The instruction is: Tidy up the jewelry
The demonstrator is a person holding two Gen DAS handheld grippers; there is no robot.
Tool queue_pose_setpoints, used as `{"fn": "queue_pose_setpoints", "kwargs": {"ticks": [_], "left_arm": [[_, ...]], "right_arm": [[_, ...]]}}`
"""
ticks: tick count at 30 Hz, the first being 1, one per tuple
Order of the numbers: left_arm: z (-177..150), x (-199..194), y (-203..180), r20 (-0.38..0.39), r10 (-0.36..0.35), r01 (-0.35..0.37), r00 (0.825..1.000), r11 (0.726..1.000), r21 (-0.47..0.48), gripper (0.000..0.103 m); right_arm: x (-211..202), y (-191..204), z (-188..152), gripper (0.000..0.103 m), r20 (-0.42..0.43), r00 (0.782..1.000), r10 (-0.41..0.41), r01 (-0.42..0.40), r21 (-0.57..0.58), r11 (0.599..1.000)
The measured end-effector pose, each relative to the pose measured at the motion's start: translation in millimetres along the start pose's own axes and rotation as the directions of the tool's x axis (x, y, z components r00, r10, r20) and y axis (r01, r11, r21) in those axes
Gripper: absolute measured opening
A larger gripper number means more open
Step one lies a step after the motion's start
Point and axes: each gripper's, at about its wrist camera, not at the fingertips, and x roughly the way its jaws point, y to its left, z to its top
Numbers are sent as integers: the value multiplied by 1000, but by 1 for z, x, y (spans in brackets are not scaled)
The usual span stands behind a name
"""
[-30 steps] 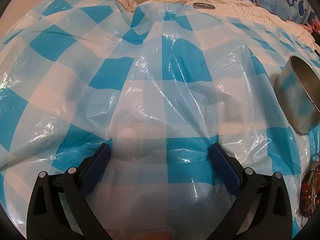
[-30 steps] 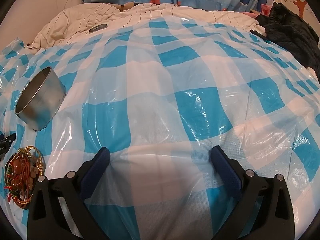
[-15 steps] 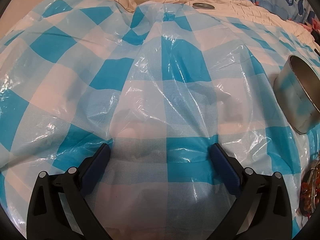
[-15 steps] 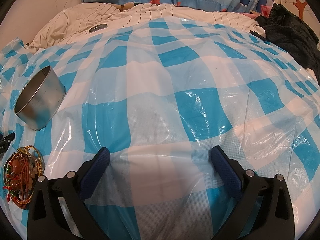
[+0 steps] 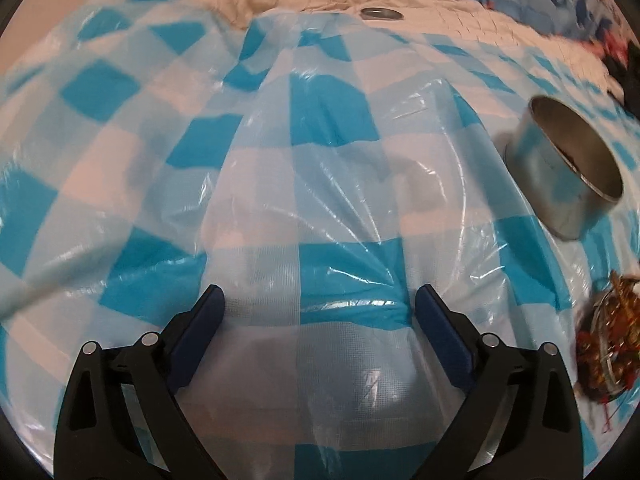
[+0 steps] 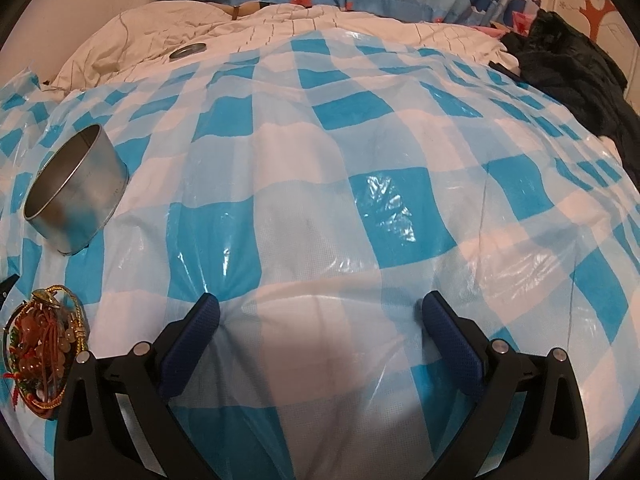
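Jewelry [image 6: 42, 350], a tangled heap of bracelets, amber-coloured beads and red cord, lies on the blue-and-white checked plastic sheet [image 6: 360, 216] that covers the bed, just on the near side of the metal tin [image 6: 76, 188]. It sits close to the tin but apart from it, with a strip of sheet between them. The tin lies tipped on the soft bedding with its open mouth showing; nothing can be seen inside it, though part of its floor is hidden. Well beyond the tin, on the cream quilt [image 6: 280, 28], rests what looks like its lid [image 6: 187, 50].

Both tools are idle. The left tongs [image 5: 320, 304] stand wide apart over bare sheet, to the side of the tin away from the right tongs, gripping nothing. The right tongs [image 6: 320, 312] are likewise spread wide and empty, with the tin and the heap off toward their left edge.

By this showing the work has hardly begun: no piece is in the tin and none is lifted. Left to do, most likely, is picking the pieces from the heap, placing them in the tin, and perhaps fetching the lid to close it.
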Motion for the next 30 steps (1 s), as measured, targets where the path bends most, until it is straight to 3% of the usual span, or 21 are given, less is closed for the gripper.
{"fn": "queue_pose_setpoints", "kwargs": {"ticks": [7,12,17,19,23,30], "left_arm": [[-2,-13,-6,21,25,-25,999,999,24,92],[-13,-63,-22,106,-99,97,989,995,21,92],[-19,-99,-48,179,-191,192,965,981,10,95],[-17,-102,-53,190,-188,188,964,982,19,95],[-17,-98,-53,167,-134,130,977,991,34,95],[-12,-93,-47,145,-139,138,980,990,12,95]], "right_arm": [[-2,-2,-4,97,-3,1000,20,-20,31,999],[-5,1,-4,97,10,1000,1,-2,18,1000],[-6,3,-5,97,24,1000,-15,15,10,1000],[-6,3,-5,97,23,1000,-16,16,8,1000],[-4,2,-6,97,15,1000,-8,7,14,1000],[-2,0,-5,97,11,1000,9,-9,26,1000]]}}
